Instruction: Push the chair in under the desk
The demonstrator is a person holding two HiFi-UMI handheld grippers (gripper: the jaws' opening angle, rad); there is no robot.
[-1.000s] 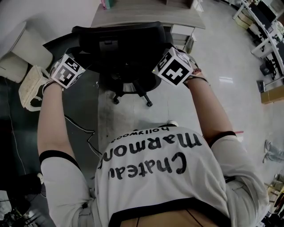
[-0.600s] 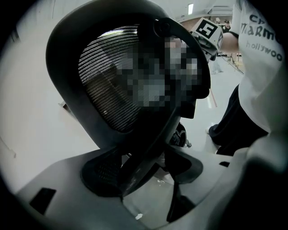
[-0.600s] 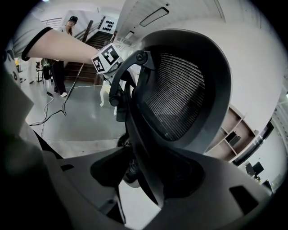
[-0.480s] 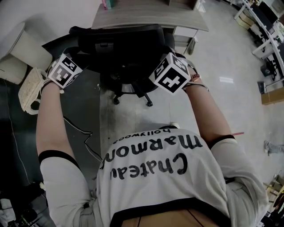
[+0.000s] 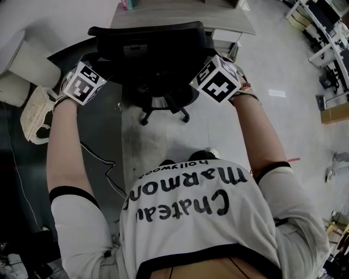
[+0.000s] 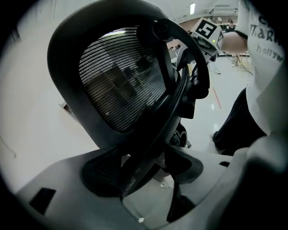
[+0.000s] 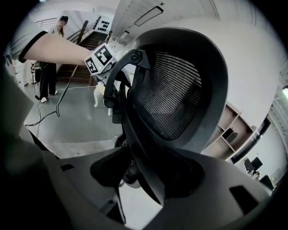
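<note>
Gripping chair (image 5: 147, 49) back (mesh) | left gripper (image 6: 146, 197), right gripper (image 7: 140, 204) | desk (image 5: 180, 16) ahead

Left claw (image 6: 144, 155) and right claw (image 7: 146, 168) are pale grey, cubes (image 5: 217, 82) white with black square markers. Chair (image 5: 147, 52) between them is pretty much all black, backrest a fine ribbed mesh. Tabletop (image 5: 180, 16) beyond them is grey woodgrain; shirt (image 5: 185, 229) behind, white with black lettering.

Head view: I look steeply down from above and behind the chair (image 5: 147, 41), well back.
Left gripper view: I face the chair (image 6: 121, 76) from its left edge, very close.
Right gripper view: I face the chair (image 7: 171, 99) from its right edge, very close.
Shared: all 3 views show the chair's back.
</note>
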